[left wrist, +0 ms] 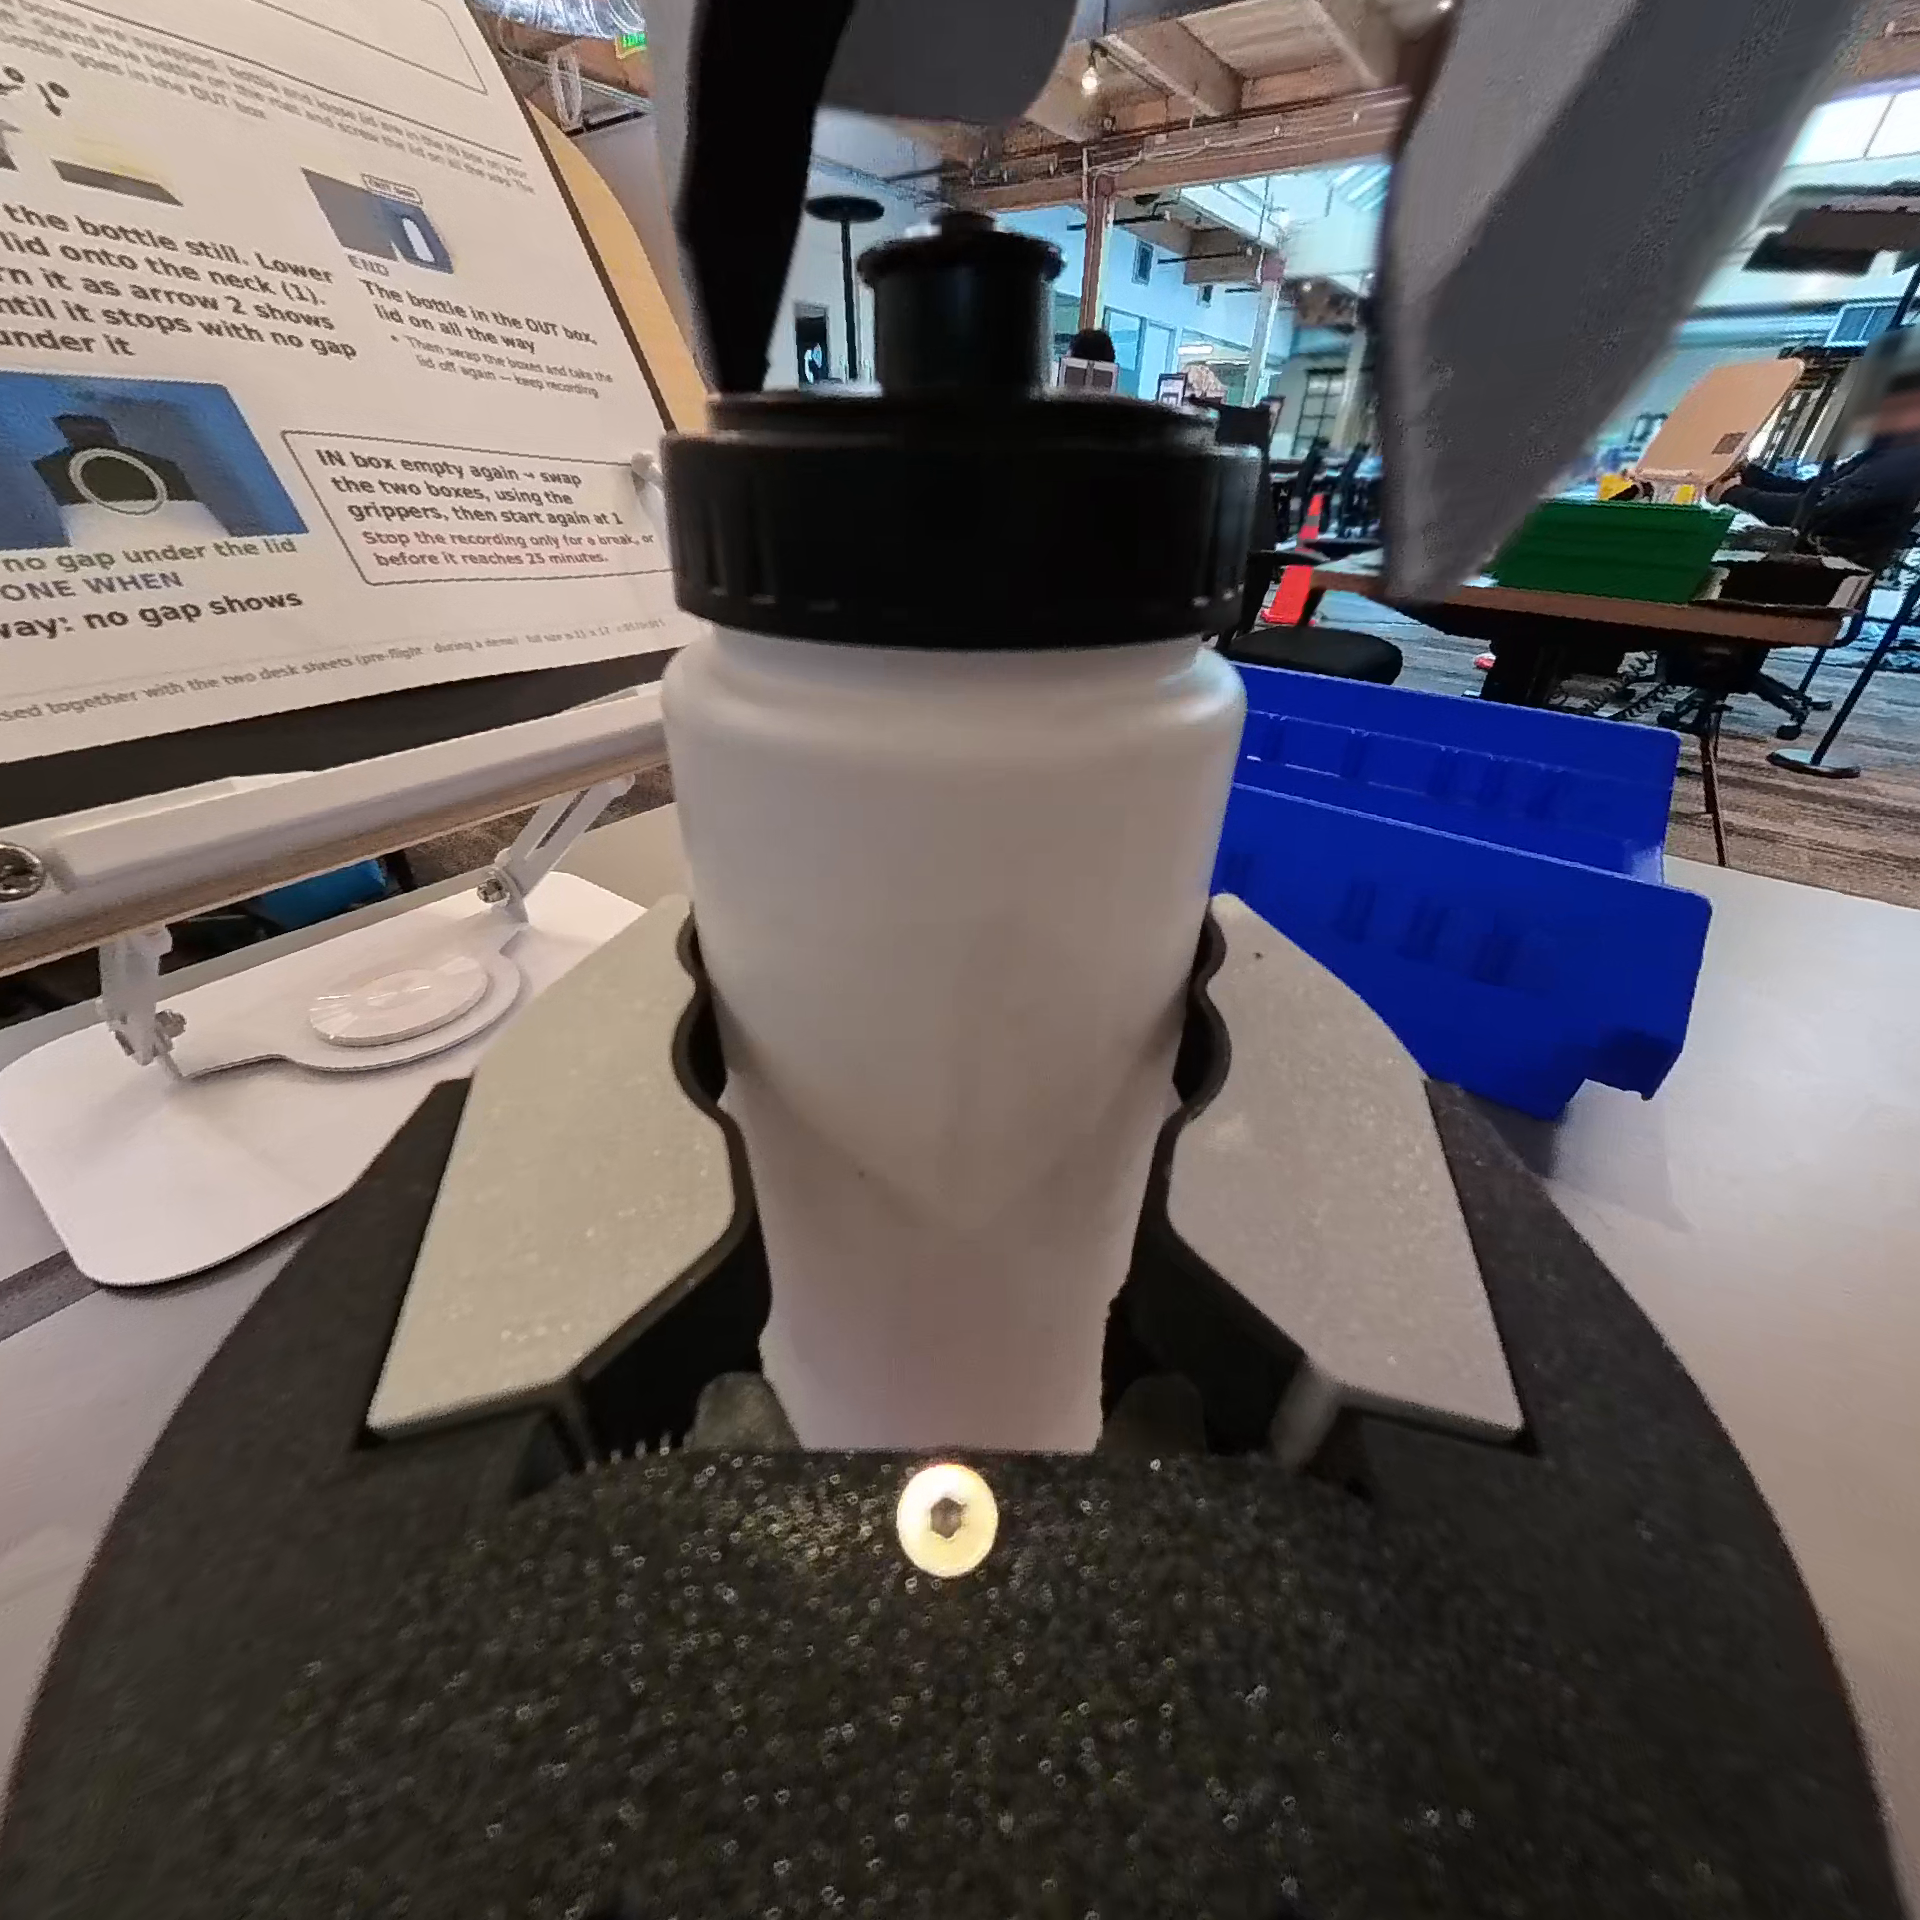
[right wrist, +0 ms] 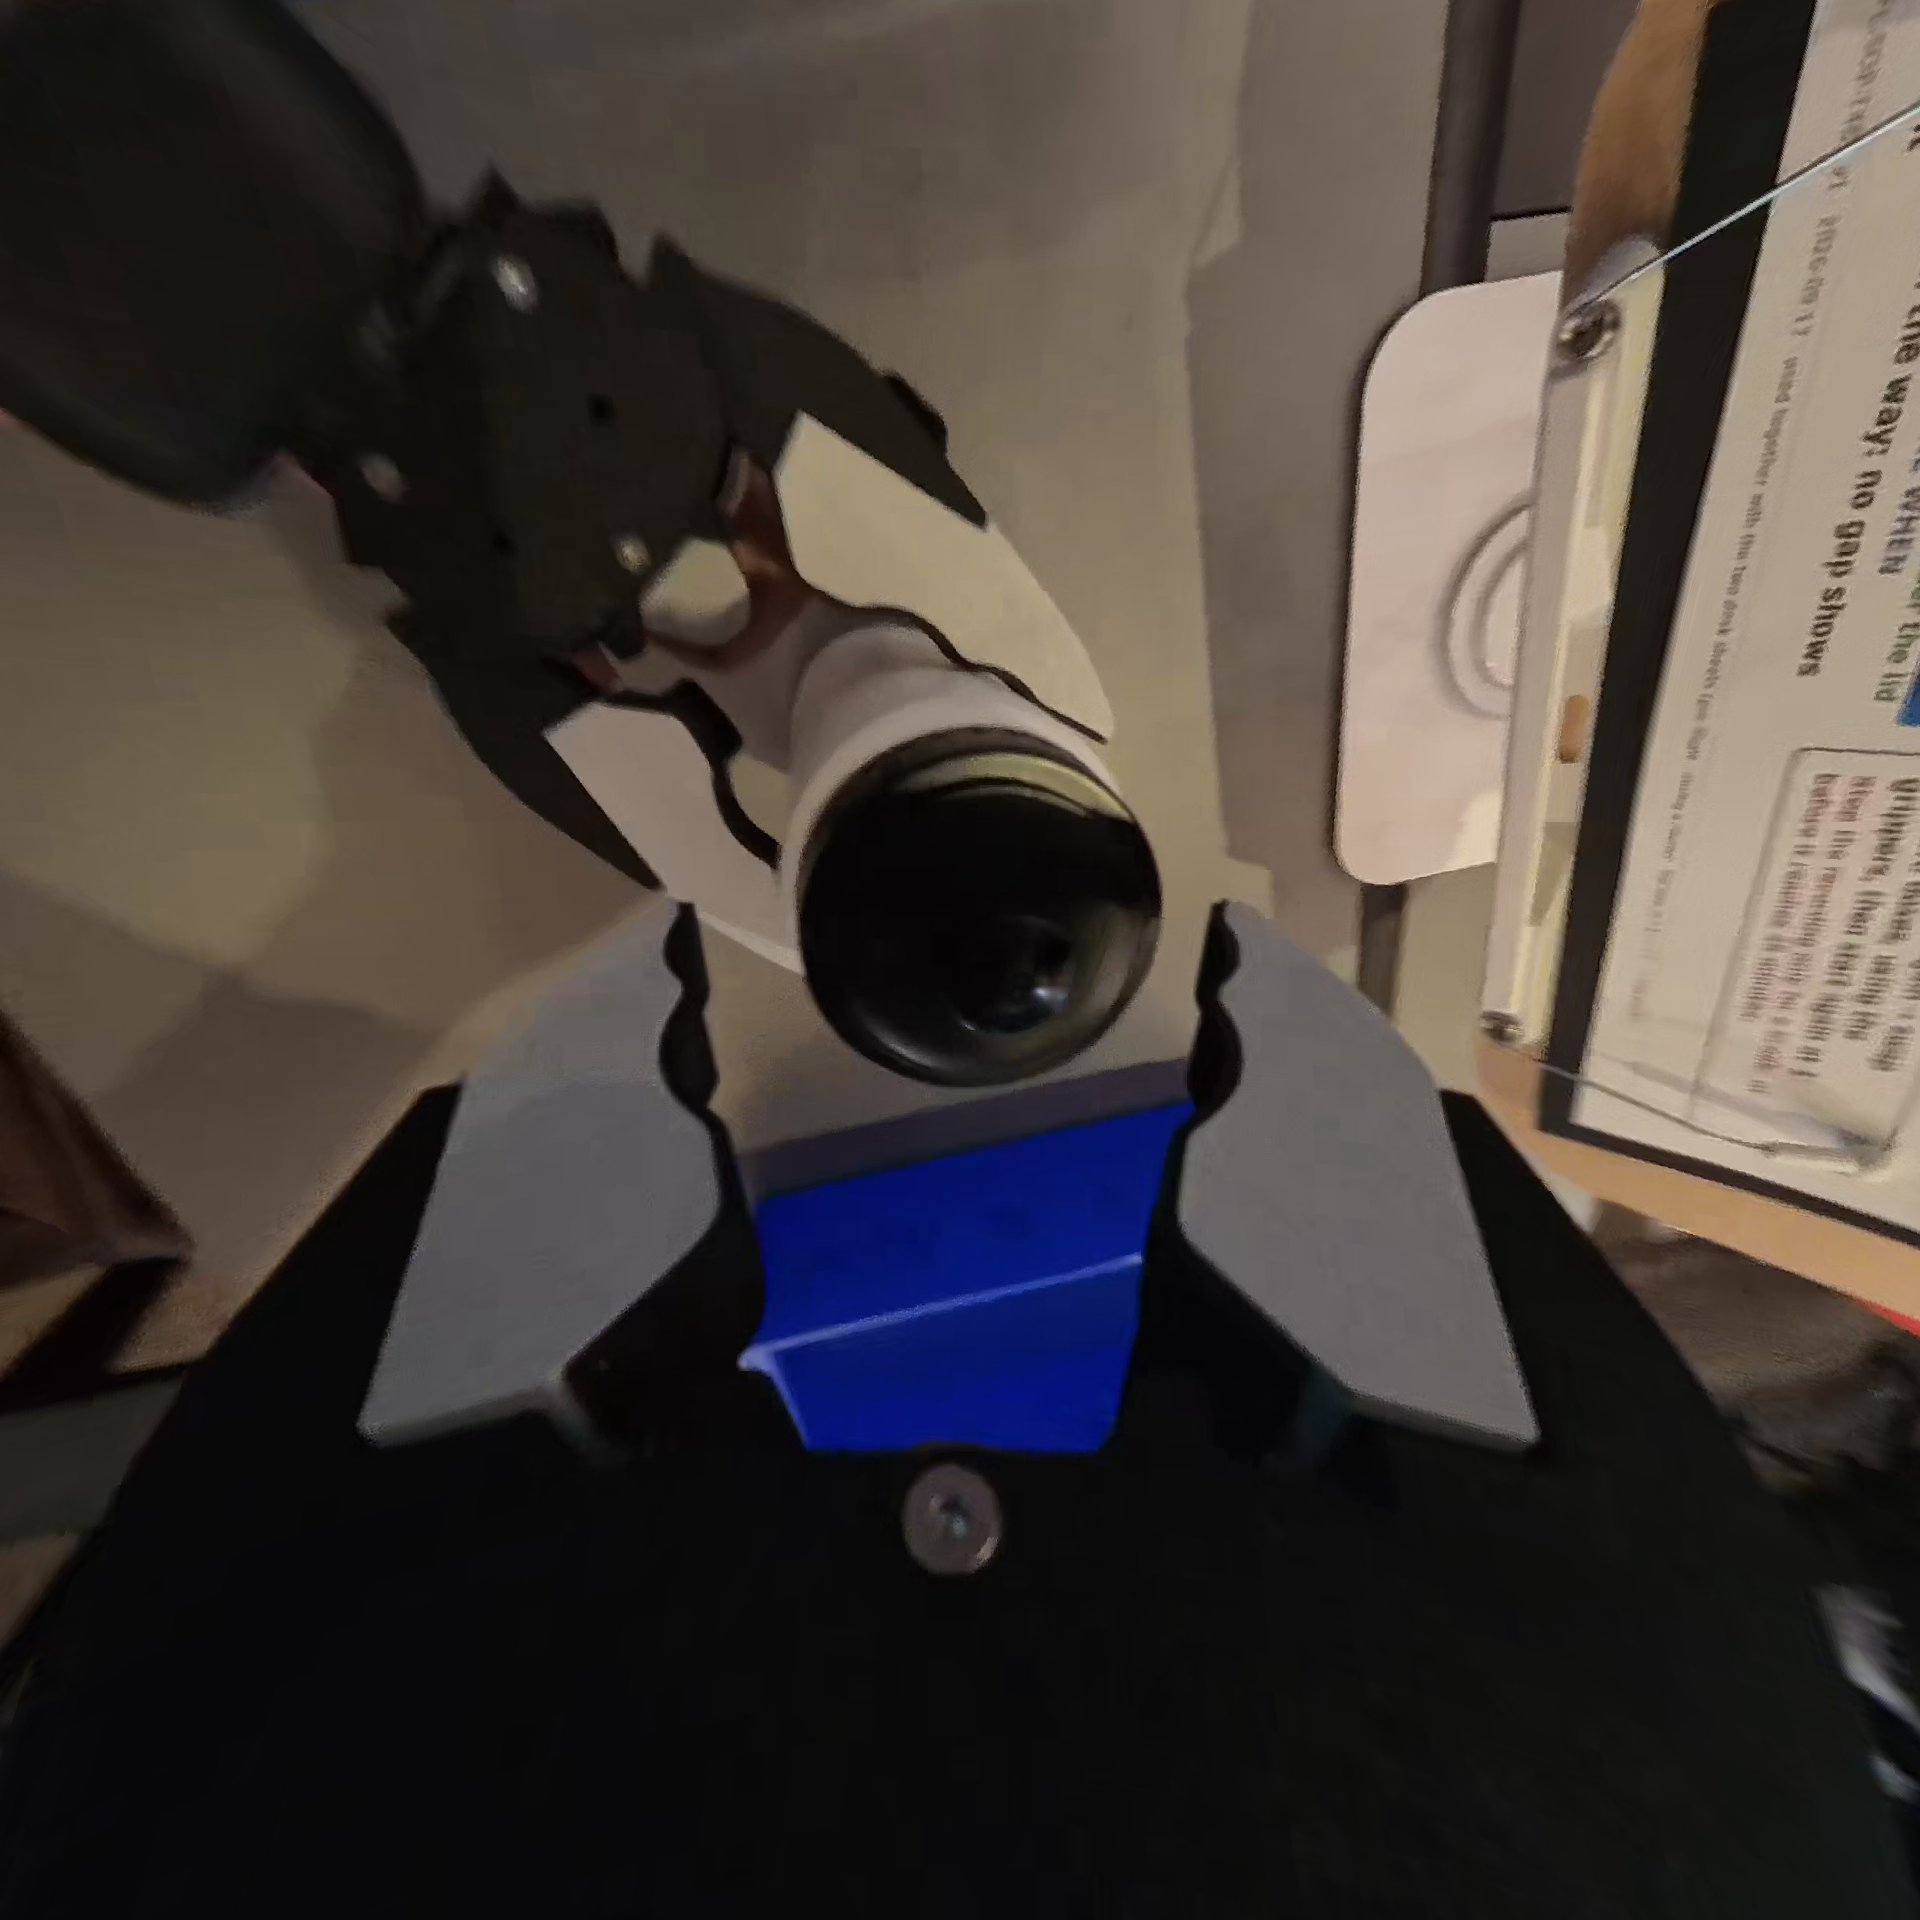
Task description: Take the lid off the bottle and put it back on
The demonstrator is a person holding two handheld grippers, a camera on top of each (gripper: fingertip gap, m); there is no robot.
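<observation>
A white bottle (left wrist: 951, 987) with a black lid (left wrist: 961, 520) on its neck stands upright between my left gripper's (left wrist: 948, 920) fingers. Both pads press on its sides. My right gripper (left wrist: 1091, 478) hangs over the lid from above, its fingers spread wide on either side of the spout without touching it. In the right wrist view I look down on the lid (right wrist: 982, 914), which lies between my open right gripper's (right wrist: 953, 920) fingertips with clear gaps on both sides. There the left gripper (right wrist: 914, 748) clasps the bottle body (right wrist: 894, 665).
A blue bin (left wrist: 1455, 883) sits on the table (left wrist: 1766, 1143) right of the bottle; it also shows in the right wrist view (right wrist: 956, 1278). An instruction sheet (left wrist: 260, 364) on a white stand (left wrist: 208, 1143) is at the left. Green bins (left wrist: 1610, 551) and a seated person are far behind.
</observation>
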